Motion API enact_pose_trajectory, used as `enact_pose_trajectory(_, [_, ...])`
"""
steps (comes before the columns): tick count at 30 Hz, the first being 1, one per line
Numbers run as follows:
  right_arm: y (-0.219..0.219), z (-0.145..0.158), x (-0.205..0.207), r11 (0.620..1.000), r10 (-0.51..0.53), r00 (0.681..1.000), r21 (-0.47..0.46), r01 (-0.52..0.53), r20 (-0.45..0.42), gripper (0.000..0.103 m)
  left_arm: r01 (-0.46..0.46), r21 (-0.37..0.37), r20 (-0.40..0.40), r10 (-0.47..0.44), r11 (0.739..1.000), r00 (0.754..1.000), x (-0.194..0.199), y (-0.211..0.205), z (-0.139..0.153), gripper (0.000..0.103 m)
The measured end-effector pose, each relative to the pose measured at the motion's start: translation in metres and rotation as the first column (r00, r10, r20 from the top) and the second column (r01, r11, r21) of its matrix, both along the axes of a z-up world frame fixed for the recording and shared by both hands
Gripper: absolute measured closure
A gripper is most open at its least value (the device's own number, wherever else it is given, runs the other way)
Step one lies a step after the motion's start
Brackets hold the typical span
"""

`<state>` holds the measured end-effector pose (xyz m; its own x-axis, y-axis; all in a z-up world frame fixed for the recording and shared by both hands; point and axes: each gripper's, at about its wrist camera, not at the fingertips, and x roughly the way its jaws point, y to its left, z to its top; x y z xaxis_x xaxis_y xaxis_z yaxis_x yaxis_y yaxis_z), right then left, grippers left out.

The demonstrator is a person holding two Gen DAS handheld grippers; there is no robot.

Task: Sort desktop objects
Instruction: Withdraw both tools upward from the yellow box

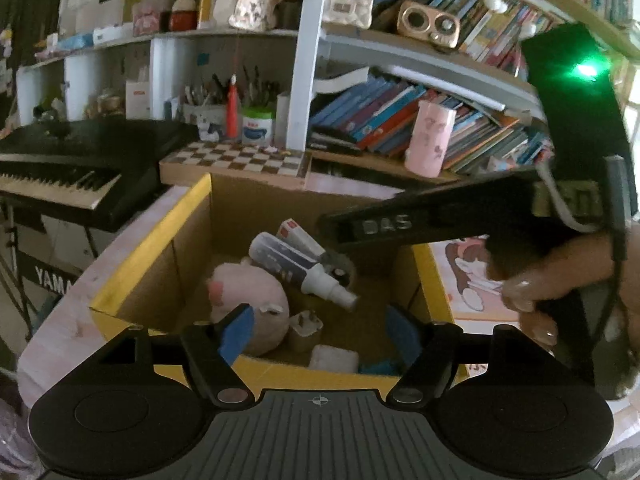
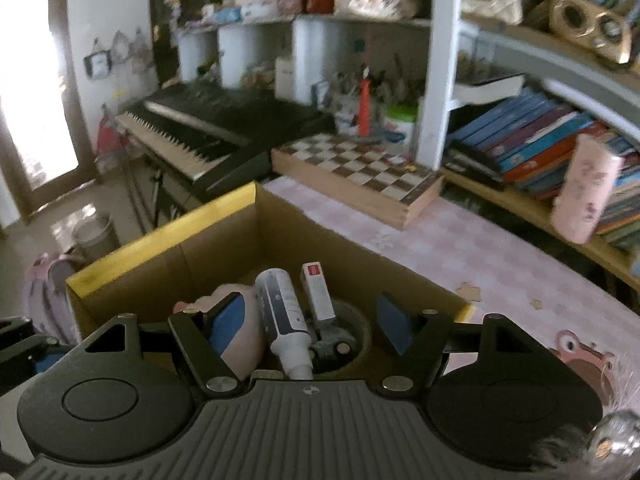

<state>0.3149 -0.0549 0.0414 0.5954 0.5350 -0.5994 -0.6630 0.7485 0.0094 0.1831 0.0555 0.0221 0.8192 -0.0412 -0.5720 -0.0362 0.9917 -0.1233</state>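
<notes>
A cardboard box with a yellow rim (image 1: 152, 248) (image 2: 160, 240) stands on the pink table. Inside lie a pink plush toy (image 1: 256, 292) (image 2: 244, 344), a white spray bottle (image 1: 296, 260) (image 2: 280, 312), a small white and red carton (image 1: 298, 232) (image 2: 318, 296), a grey tape roll (image 1: 340, 266) (image 2: 348, 340) and a plug (image 1: 306, 326). My left gripper (image 1: 320, 334) hovers open over the box's near rim, nothing between its blue pads. My right gripper (image 2: 310, 326) is open above the bottle and carton, not touching them. A hand (image 1: 560, 276) holds the right tool's black arm (image 1: 420, 222) over the box.
A chessboard (image 2: 360, 172) lies behind the box, a black keyboard (image 2: 208, 128) to its left. A pink tumbler (image 2: 580, 196) stands by slanted books (image 1: 400, 120) on the shelf. Pen pots (image 1: 228, 112) sit at the back. A cartoon picture (image 2: 580, 356) lies on the pink tabletop (image 2: 480, 256).
</notes>
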Motion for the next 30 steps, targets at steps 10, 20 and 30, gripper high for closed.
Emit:
enact_pose_trajectory(10, [-0.039,0.012,-0.076,0.971,-0.234,0.968,0.059,0.230,0.092,0.027,0.008,0.049,0.061,-0.011,0.999,0.998,-0.055,0.015,0.007,0.017])
enact_pose_trajectory(20, [-0.080,-0.005,-0.165,0.885,-0.464,0.881,0.099,0.455,0.096,0.026,0.014,0.068,0.091,-0.021,0.998,0.996,-0.101,0.023,0.004,0.010])
enact_pose_trajectory(30, [-0.101,-0.030,-0.242,0.800,-0.600,0.797,0.084,0.595,0.075,0.023,0.071,0.072,0.079,-0.076,0.995,0.994,-0.131,0.011,-0.010,0.002])
